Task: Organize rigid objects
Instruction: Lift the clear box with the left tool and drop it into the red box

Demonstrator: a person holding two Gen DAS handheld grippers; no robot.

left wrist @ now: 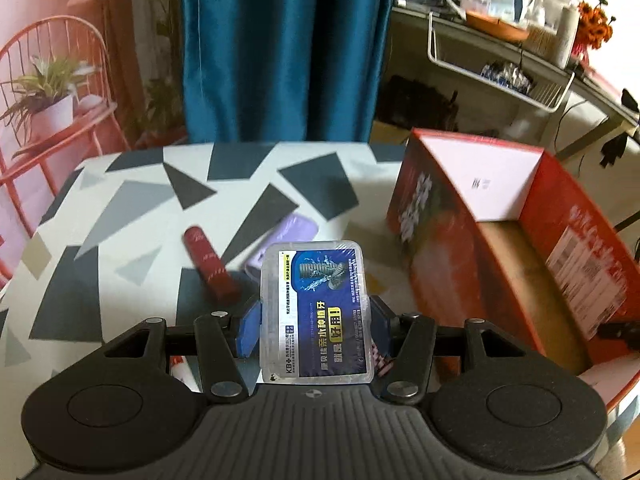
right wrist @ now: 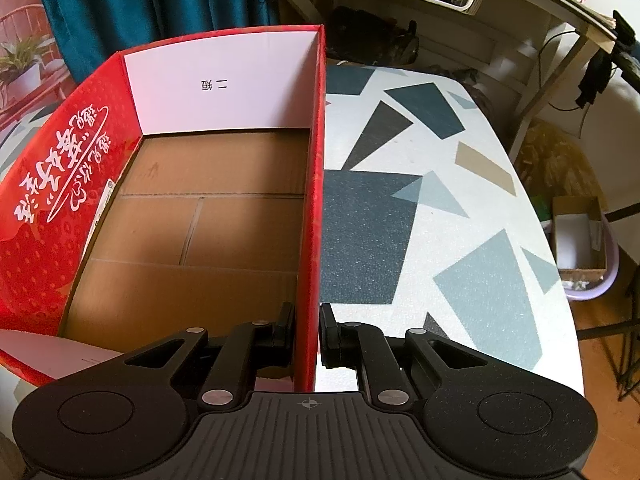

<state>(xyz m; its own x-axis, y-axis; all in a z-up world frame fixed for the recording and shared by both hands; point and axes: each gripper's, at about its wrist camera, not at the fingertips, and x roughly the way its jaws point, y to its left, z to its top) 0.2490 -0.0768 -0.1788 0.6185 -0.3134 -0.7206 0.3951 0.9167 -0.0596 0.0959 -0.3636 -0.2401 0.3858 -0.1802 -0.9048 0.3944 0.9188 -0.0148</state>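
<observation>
My left gripper [left wrist: 314,326] is shut on a clear plastic case with a blue label [left wrist: 316,312], held upright above the table, its blue pads pressing both long sides. Below it on the patterned tabletop lie a dark red tube [left wrist: 208,264] and a lilac case [left wrist: 286,240], partly hidden behind the held case. The red cardboard box [left wrist: 520,248] stands open to the right. In the right wrist view my right gripper [right wrist: 308,334] is shut on the right wall of the red box [right wrist: 314,184], one finger inside, one outside. The box's brown floor is bare.
The table [right wrist: 460,160] carries a white cloth with grey and dark shards; its far edge curves off near the blue curtain [left wrist: 280,48]. A red wire chair with a potted plant [left wrist: 44,96] stands at left. A shelf with a white wire basket [left wrist: 500,68] is behind the box.
</observation>
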